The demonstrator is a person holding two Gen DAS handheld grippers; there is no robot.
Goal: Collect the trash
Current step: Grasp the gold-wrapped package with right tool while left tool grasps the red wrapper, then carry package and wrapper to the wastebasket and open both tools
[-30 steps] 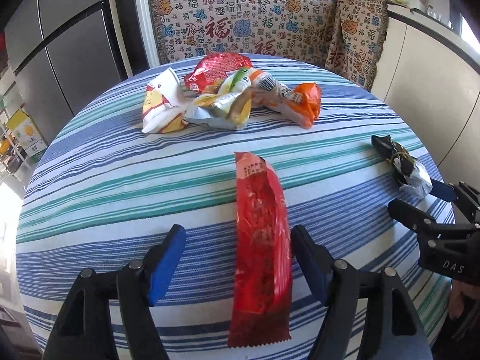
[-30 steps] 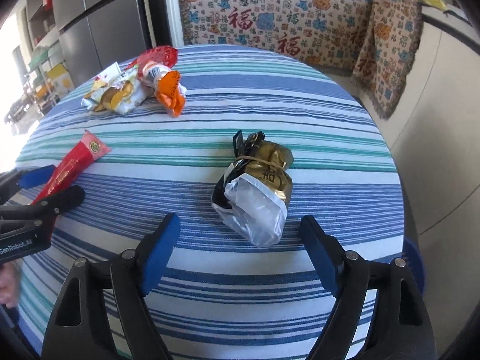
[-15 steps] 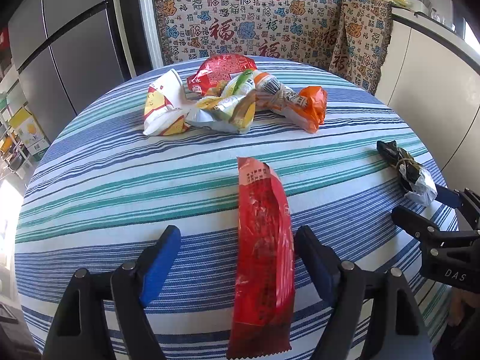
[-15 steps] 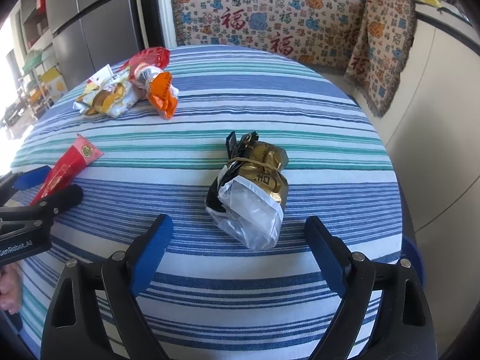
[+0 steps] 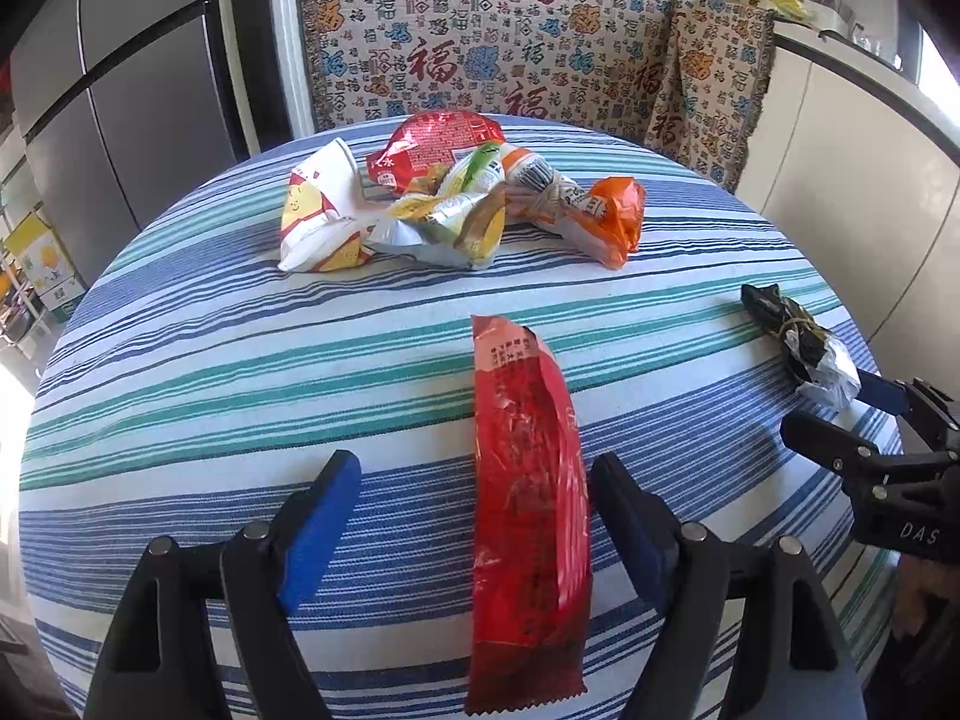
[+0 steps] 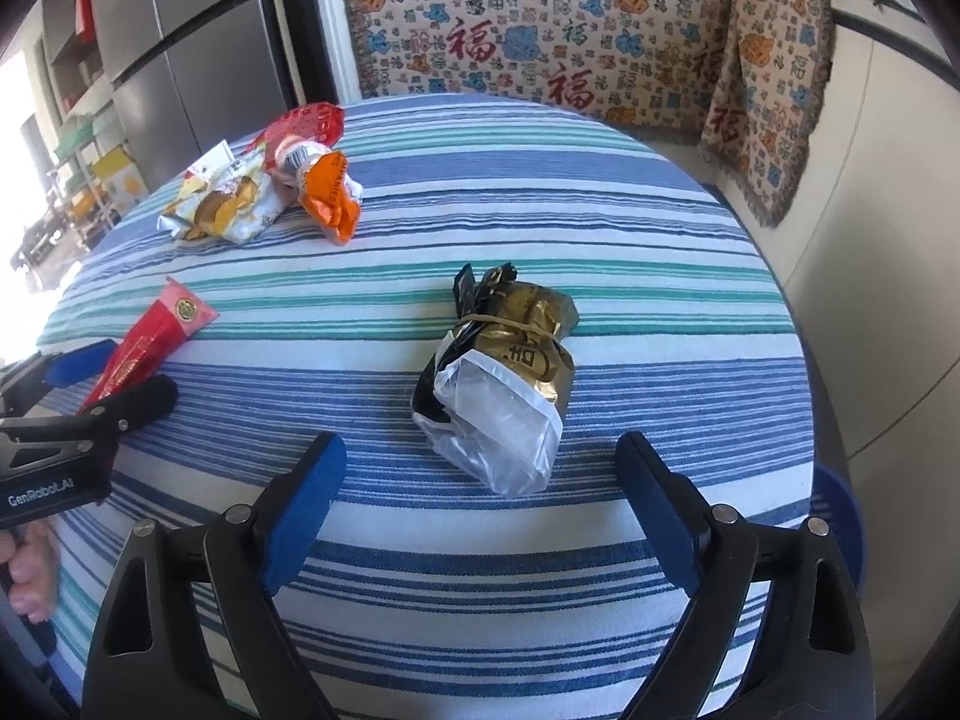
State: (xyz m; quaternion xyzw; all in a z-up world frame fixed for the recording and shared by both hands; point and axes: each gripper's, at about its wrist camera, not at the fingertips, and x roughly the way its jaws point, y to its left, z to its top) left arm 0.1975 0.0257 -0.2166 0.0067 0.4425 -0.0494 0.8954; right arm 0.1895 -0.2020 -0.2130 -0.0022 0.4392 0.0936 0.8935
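On a round surface (image 5: 180, 360) covered with a blue, green and white striped cloth, the left tool (image 5: 474, 486) hangs low over the near edge with its blue-padded jaws spread wide, a long red wrapper (image 5: 522, 504) lying flat on the cloth between them with a gap to each pad. Just to the right of that wrapper, the right tool (image 6: 480, 468) also stands wide, its jaws having just been opening, and it grips nothing; a gold-and-black packet (image 6: 510, 372) bound with a rubber band, its crumpled clear-plastic end turned toward the tool, lies just beyond the pads and apart from them. Seen from the right wrist, the red wrapper (image 6: 150, 342) runs slantwise into the left tool's jaws (image 6: 114, 372) at the left of the view, where a person's fingers (image 6: 24, 576) curl under the handle. Farther across the cloth from the red wrapper, a heap of crumpled snack bags (image 5: 444, 210) sits near the far edge: a white-and-yellow one, a silvery green-yellow one, a red one behind and an orange one (image 5: 612, 216) at the right end, all touching. Beyond the surface from the wrapper hangs a patterned throw (image 5: 510, 48) with red characters draped over seating, with a grey refrigerator (image 5: 120, 108) off to the far left and a white counter (image 5: 858, 138) to the far right.
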